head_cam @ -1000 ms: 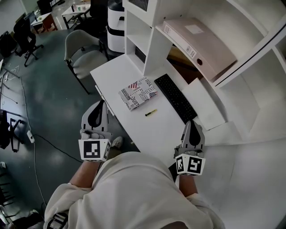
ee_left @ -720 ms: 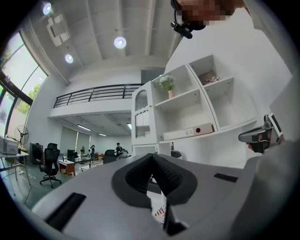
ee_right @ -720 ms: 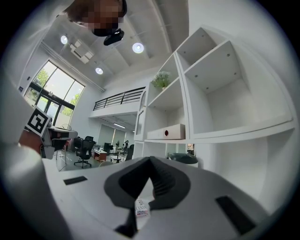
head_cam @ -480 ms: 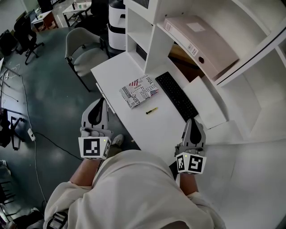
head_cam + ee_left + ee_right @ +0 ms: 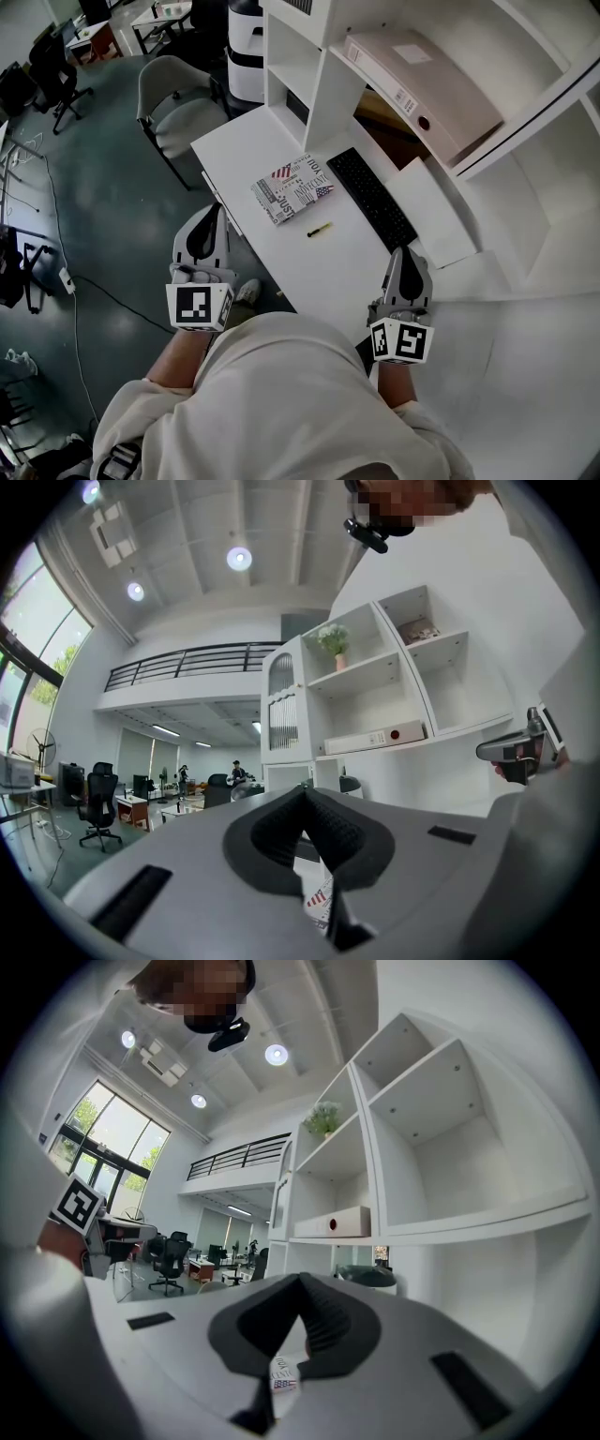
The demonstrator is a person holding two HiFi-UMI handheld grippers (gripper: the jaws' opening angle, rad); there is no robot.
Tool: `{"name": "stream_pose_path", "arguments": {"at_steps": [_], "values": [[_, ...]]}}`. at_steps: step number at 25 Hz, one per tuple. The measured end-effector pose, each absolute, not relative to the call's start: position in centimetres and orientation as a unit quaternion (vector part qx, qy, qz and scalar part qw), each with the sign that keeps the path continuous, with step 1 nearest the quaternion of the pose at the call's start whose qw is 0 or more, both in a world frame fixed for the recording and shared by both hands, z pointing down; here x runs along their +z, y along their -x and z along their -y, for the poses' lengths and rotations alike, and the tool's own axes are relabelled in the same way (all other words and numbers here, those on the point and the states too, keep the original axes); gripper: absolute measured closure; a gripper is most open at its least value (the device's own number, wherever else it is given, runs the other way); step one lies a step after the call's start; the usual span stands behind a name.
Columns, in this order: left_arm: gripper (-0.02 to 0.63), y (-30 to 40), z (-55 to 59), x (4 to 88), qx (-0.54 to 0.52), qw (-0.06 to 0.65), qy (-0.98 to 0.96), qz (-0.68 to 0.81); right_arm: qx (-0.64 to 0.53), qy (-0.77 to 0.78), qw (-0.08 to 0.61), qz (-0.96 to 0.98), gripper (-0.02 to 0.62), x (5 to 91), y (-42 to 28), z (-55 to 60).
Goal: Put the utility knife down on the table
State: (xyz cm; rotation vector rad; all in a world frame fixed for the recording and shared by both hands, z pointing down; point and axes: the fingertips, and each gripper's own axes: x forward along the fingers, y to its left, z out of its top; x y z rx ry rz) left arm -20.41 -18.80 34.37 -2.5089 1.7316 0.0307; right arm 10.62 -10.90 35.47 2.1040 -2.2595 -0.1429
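The utility knife (image 5: 319, 229), small, yellow and black, lies on the white table (image 5: 328, 272) just below a patterned book (image 5: 292, 190). My left gripper (image 5: 213, 212) hangs off the table's left edge, jaws closed and empty. My right gripper (image 5: 405, 254) is at the table's near right corner, jaws also together with nothing in them. Both stand well short of the knife. In the left gripper view the closed jaws of the left gripper (image 5: 302, 790) fill the lower frame, and a strip of the book (image 5: 321, 904) shows beneath. The right gripper view shows the right gripper (image 5: 300, 1279) the same way.
A black keyboard (image 5: 370, 202) lies right of the knife, beside a raised white ledge (image 5: 436, 220). White shelving (image 5: 309, 66) rises behind the table, with a pale binder (image 5: 422, 89) on one shelf. A grey chair (image 5: 178, 112) stands at the table's far left end.
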Motion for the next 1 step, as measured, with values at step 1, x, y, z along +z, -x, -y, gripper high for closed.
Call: {"name": "stream_pose_path", "arguments": {"at_steps": [1], "values": [[0.607,20.42,18.84,34.36,0.009,0.046,0.822,-0.567,-0.046,-0.68,0.026,0.731,0.592,35.44,-10.58,10.92]]}}
